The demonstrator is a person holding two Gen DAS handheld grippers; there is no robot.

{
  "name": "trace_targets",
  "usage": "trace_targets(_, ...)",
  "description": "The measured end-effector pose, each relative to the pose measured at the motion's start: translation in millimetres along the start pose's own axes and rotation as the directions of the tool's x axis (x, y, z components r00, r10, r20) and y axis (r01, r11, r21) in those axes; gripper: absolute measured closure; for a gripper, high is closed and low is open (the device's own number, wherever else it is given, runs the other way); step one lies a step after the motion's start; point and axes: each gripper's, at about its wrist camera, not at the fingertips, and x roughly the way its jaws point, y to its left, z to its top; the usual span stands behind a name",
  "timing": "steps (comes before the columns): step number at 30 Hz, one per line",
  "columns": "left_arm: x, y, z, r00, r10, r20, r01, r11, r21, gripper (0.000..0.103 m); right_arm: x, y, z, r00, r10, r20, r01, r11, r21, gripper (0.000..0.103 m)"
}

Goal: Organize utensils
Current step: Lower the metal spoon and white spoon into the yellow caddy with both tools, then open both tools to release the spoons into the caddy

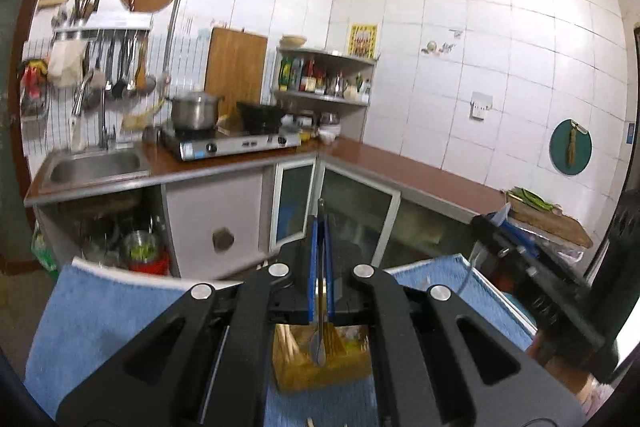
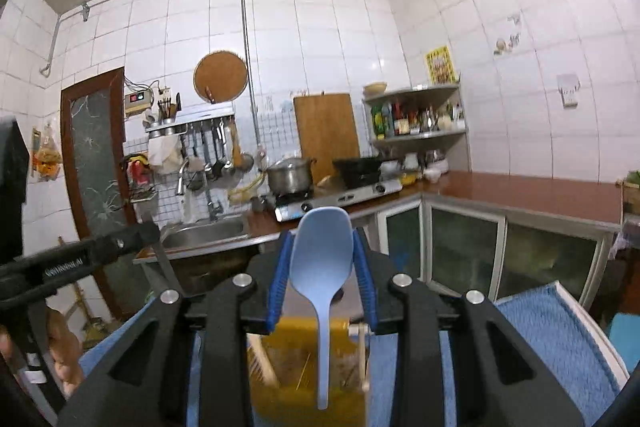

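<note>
My left gripper (image 1: 319, 223) is shut on a thin metal spoon (image 1: 320, 323), whose bowl hangs down into a yellow utensil holder (image 1: 320, 367) on a blue towel (image 1: 100, 315). My right gripper (image 2: 322, 247) is shut on a light blue plastic spoon (image 2: 322, 267); its bowl points up and its handle hangs down over the yellow holder (image 2: 308, 387). Wooden chopsticks (image 1: 286, 343) stand in the holder. The right gripper shows in the left wrist view (image 1: 496, 223), and the left gripper's body shows in the right wrist view (image 2: 80, 255).
A kitchen counter (image 1: 400, 167) runs along two tiled walls, with a sink (image 1: 92, 163), a gas stove (image 1: 236, 143) with a pot and a wok, and a corner shelf of bottles (image 1: 324, 75). A cutting board with greens (image 1: 548, 215) lies at the right.
</note>
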Motion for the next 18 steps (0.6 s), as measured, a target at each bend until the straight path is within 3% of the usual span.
trace_targets(6,49.3,-5.2,-18.6,0.999,0.005,-0.033,-0.004,1.0,0.022,0.101,32.4,-1.1,-23.6,0.999,-0.03,0.017,0.031,0.999,-0.029,0.072)
trace_targets(12,88.2,3.3,-56.5,0.992,0.038,-0.116,-0.033,0.998,0.052,0.101,56.6,-17.3,-50.8,0.995,-0.059,-0.08,0.055,0.997,-0.05,0.072)
trace_targets(18,109.6,17.5,-81.3,0.981,0.043,-0.189,-0.038,0.999,0.03,0.101,80.5,-25.7,-81.2,0.974,-0.05,-0.221,0.036,0.997,-0.068,0.072)
